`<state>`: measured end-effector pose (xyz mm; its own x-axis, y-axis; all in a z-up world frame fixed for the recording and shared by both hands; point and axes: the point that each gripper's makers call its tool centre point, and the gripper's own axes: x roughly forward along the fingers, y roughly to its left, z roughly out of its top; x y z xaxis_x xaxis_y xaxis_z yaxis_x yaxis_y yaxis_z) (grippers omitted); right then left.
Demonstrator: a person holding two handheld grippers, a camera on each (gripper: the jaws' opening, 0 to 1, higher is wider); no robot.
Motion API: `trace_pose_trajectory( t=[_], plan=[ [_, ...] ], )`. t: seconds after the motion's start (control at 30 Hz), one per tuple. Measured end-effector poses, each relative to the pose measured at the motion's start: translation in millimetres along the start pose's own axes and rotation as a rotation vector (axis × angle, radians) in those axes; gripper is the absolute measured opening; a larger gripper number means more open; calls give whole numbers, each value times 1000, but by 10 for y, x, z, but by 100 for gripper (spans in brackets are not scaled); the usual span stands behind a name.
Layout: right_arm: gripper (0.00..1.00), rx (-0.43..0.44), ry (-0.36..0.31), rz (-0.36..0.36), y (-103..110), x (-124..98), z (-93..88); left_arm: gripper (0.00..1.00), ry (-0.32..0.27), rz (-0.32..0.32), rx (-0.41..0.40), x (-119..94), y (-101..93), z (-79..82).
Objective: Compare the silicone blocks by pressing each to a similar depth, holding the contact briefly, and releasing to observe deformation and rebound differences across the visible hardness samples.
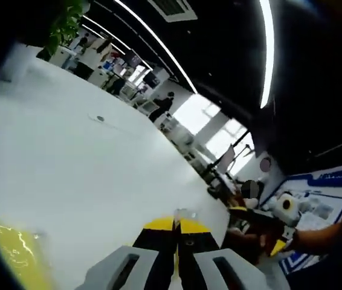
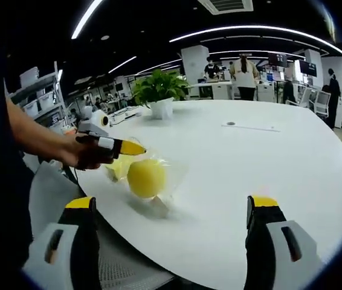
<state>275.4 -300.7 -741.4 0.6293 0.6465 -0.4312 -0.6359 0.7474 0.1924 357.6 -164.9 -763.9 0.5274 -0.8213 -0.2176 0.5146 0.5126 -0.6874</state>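
Evidently soft, the bagged yellow silicone ball [image 2: 146,177] lies on the white desk [image 2: 267,157]; press its top. Left claw [image 1: 176,225] is pressed together; right claw [image 2: 174,208] is spread.

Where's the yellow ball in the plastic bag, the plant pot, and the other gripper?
yellow ball [image 2: 145,178]: right gripper view, middle of ball.
plant pot [image 2: 162,108]: right gripper view, white pot front.
left gripper [image 2: 139,148]: right gripper view, shut yellow tips.
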Motion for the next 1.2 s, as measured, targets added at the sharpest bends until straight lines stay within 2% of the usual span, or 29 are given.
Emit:
trace_pose_trajectory(
  t=[0.13, 0.17, 0.2, 0.27, 0.43, 0.53, 0.63, 0.67, 0.73, 1.0, 1.2],
  plan=[
    [97, 7, 0, -4, -12, 3, 4, 0, 17, 35, 14, 23, 140, -14],
    [97, 11, 0, -8, -24, 4, 5, 0, 43, 71, 59, 13, 239, -54],
    [97, 14, 1, -11, -30, 6, 3, 0, 50, 82, 68, 11, 264, -66],
    [97, 20, 3, -13, -43, 12, -10, 0, 55, 81, 37, 24, 320, -107],
    [97, 24, 14, -11, -40, 28, -32, 0, 91, 120, 90, 65, 428, -168],
    [97, 28, 12, -17, -43, 35, -17, 0, 100, 126, 82, 109, 482, -181],
    [97, 31, 8, -21, -42, 39, 0, 0, 126, 165, 122, 140, 547, -205],
    [96, 30, 8, -21, -52, 41, -8, 0, 157, 204, 199, 131, 596, -228],
    [96, 29, 9, -23, -51, 40, -13, 0, 186, 230, 228, 140, 624, -267],
    [96, 47, 19, -17, -36, 58, -60, 0, 222, 273, 232, 161, 754, -331],
    [96, 38, 15, -20, -53, 51, -25, 0, 252, 276, 257, 147, 800, -363]
  ],
)
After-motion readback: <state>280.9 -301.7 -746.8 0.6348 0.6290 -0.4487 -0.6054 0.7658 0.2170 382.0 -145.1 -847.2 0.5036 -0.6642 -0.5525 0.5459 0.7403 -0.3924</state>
